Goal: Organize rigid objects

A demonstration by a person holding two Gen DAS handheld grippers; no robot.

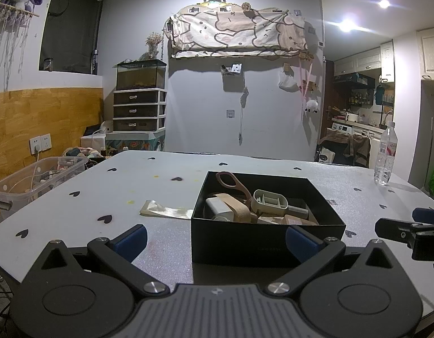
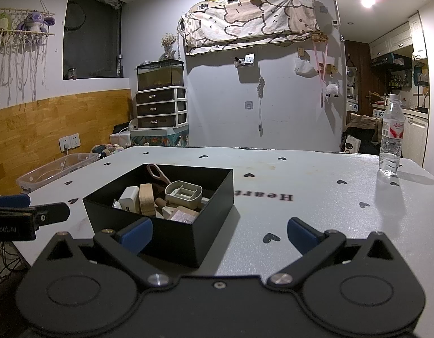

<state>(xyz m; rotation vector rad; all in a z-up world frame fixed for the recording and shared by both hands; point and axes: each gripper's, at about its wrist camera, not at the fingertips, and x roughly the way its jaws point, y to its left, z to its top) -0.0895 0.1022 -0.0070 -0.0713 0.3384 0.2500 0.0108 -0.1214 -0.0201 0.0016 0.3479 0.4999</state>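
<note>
On the white table [image 1: 245, 166] printed with small black hearts, an open black box [image 1: 266, 242] stood near the front edge, holding the rigid things. Inside it lay brown-handled scissors [image 1: 234, 183] leaning against the far left corner, a white charger block [image 1: 218, 208], a tan roll of tape [image 1: 236, 207], a grey compartmented holder [image 1: 269, 200] and some pale wooden blocks [image 1: 297, 219] towards the right. Just beside the box on its left, a flat glossy packet [image 1: 166, 209] lay on the table, touching or nearly touching the box wall; which one could not be told.

The left gripper [image 1: 215, 238] was released, its blue-padded fingers spread wide and empty, the right pad in front of the box's near wall. The right gripper [image 2: 219, 232] was likewise released and held nothing; its left pad stood before the box's near corner and its right pad over bare table. From the right wrist view, the box [image 2: 172, 233] sat to the left, with the word "Heart" [image 2: 263, 195] printed upside down on the table beside it. Each gripper showed at the edge of the other's view, level with the box.

A clear water bottle [image 2: 391, 138] stood upright well apart at the far right of the table. A clear plastic bin [image 1: 33, 180] sat beyond the table's left edge.
</note>
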